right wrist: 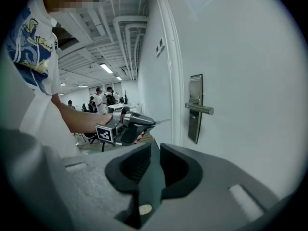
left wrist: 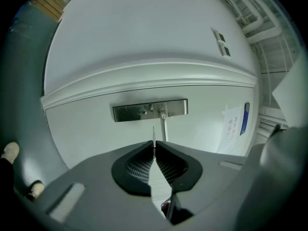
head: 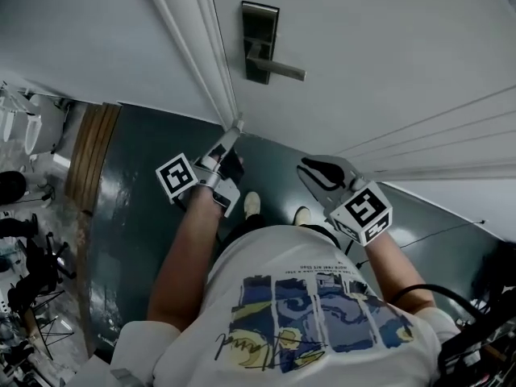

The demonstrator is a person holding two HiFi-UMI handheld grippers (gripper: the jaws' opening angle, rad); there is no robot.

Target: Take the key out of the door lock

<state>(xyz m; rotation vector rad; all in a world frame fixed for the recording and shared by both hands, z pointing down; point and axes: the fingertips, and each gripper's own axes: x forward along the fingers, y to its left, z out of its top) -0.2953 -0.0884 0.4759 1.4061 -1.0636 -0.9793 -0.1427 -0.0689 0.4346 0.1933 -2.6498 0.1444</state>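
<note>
The door's steel lock plate (head: 260, 32) with its lever handle (head: 278, 69) sits on the white door, apart from both grippers. My left gripper (left wrist: 154, 144) is shut on a thin metal key (left wrist: 154, 133), whose blade sticks out past the jaw tips toward the lock plate (left wrist: 150, 110), well short of it. The right gripper view shows the left gripper (right wrist: 155, 122) level in front of the door frame, the key (right wrist: 163, 121) clear of the lock plate (right wrist: 195, 107). My right gripper (right wrist: 157, 147) is shut with nothing in it, lower right of the handle (head: 318, 176).
The white door frame moulding (head: 211, 71) runs beside the left gripper. A paper notice (left wrist: 236, 124) hangs on the door. Dark green floor (head: 137, 240) lies below, with the person's shoes (head: 251, 204) close to the door. People and desks (right wrist: 103, 100) are far behind.
</note>
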